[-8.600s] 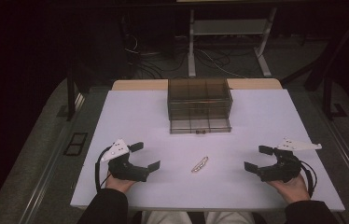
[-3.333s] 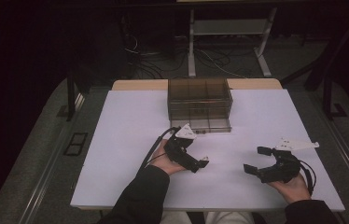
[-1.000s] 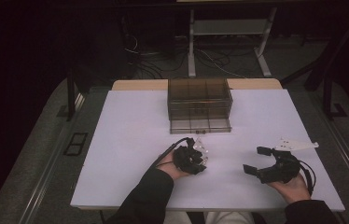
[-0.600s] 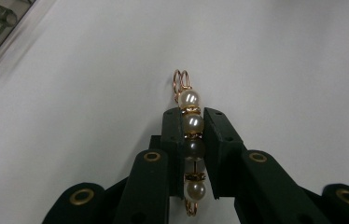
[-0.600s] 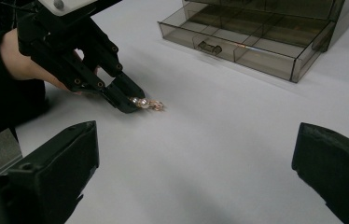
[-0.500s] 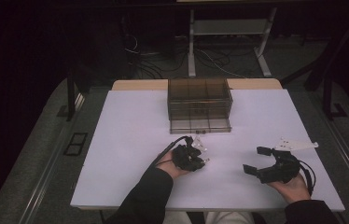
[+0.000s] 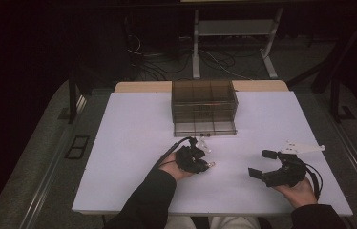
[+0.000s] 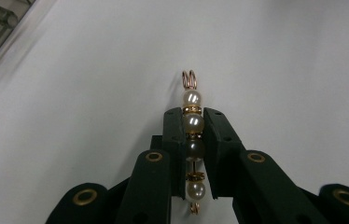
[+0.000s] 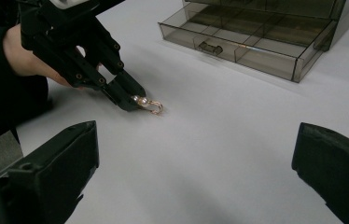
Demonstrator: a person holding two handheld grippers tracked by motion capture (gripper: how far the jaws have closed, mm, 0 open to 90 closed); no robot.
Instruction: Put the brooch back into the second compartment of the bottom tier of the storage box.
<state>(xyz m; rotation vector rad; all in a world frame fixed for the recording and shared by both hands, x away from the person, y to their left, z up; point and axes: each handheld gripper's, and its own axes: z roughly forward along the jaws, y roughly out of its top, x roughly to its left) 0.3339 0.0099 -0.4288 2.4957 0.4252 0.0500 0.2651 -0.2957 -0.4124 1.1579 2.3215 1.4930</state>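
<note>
My left tool (image 7: 200, 160) has crossed the tabletop (image 7: 129, 143) and clamped shut on the pearl hair clip (image 8: 192, 140), which lies on the tabletop. Its own view shows pads gripping round beads; they might slip. My right tool (image 9: 196, 186) gapes empty.

No legible text, labels — no numbers

Both grippers low over the worktop.
Left gripper (image 8: 192, 140) jaws clamped together, angled down; right gripper (image 7: 266, 163) jaws spread wide, near the front edge.
</note>
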